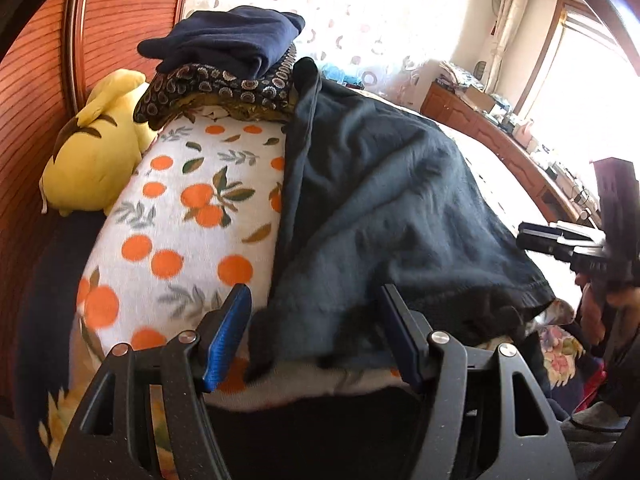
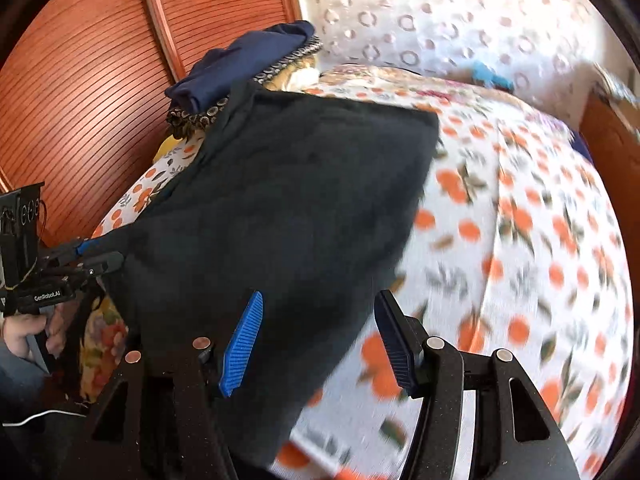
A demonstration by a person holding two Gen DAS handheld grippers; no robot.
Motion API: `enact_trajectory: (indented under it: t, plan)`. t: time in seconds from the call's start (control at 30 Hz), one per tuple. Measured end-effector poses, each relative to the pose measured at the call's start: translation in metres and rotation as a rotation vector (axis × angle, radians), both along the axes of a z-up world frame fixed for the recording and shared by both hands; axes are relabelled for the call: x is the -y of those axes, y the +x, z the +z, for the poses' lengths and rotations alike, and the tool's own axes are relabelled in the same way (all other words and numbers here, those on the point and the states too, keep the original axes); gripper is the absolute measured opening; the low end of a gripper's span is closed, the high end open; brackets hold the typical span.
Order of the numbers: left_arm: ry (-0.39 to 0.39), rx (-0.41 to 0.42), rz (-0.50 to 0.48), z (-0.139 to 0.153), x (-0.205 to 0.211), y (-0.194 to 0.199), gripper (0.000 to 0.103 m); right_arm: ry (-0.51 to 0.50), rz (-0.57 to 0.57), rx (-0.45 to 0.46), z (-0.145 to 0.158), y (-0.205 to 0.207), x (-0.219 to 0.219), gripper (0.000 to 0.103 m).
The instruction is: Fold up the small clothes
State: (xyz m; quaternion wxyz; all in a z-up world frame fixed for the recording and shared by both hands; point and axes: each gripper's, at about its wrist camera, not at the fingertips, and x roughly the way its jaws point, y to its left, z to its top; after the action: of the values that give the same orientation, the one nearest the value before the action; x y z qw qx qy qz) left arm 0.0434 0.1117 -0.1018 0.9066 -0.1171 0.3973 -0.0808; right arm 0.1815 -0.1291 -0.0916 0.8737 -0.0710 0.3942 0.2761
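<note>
Garment [image 1: 384, 200] — dark, soft, limp, lies on orange-print bedspread [image 1: 192, 208]. I judge light, floppy; take near hem corners. Left gripper [image 1: 316, 332] released — right gripper [image 2: 320, 336] released, cloth between jaws ungripped.

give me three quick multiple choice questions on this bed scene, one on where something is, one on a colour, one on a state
1. Where does the folded navy garment lie?
A. on top of a patterned folded cloth
B. under the yellow plush toy
C. on the floor

2. What colour are the fruits printed on the white blanket?
A. purple
B. orange
C. green

3. How does the dark garment lie on the blanket?
A. rolled into a tight ball
B. hanging from a hanger
C. spread out over the blanket

Answers:
1. A, the navy piece sits on the patterned cloth near the wooden doors.
2. B, round orange fruits with leaves cover the blanket.
3. C, it lies spread out, with its near edge between the fingers of the left hand-held gripper.
</note>
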Motion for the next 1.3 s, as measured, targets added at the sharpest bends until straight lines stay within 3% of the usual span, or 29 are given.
enact_trajectory:
  t: [0.23, 0.4, 0.53, 0.67, 0.87, 0.93, 0.97, 1.07, 1.17, 1.3]
  plan:
    - [0.022, 0.007, 0.007, 0.0, 0.012, -0.013, 0.066, 0.004, -0.007, -0.027, -0.001, -0.019, 0.007, 0.06]
    - [-0.046, 0.019, 0.027, -0.001, 0.014, -0.017, 0.066, -0.004, -0.001, -0.047, -0.007, -0.021, 0.009, 0.06]
    - [-0.039, 0.028, 0.05, -0.001, 0.015, -0.019, 0.056, -0.002, -0.006, -0.042, -0.009, -0.02, 0.008, 0.06]
    - [-0.059, 0.028, 0.054, -0.002, 0.011, -0.017, 0.054, -0.01, -0.008, -0.025, -0.009, -0.024, 0.007, 0.06]
    - [-0.002, 0.032, 0.058, -0.002, 0.02, -0.011, 0.054, -0.029, -0.017, -0.005, -0.011, -0.031, 0.002, 0.06]
    - [0.024, 0.038, 0.056, -0.003, 0.023, -0.011, 0.052, -0.031, -0.015, -0.005, -0.011, -0.033, 0.001, 0.055]
    - [0.033, 0.04, 0.046, -0.003, 0.024, -0.012, 0.031, -0.025, -0.006, -0.011, -0.011, -0.034, 0.001, 0.048]
    - [-0.004, 0.028, 0.035, -0.006, 0.019, -0.012, 0.011, -0.029, 0.01, -0.005, -0.01, -0.038, -0.001, 0.033]
    - [-0.031, 0.027, 0.014, -0.005, 0.016, -0.014, 0.008, -0.023, 0.006, -0.001, -0.007, -0.039, 0.001, 0.016]
    - [-0.079, 0.074, 0.004, 0.012, 0.011, -0.021, 0.008, 0.051, 0.025, -0.003, 0.007, -0.038, 0.013, 0.01]
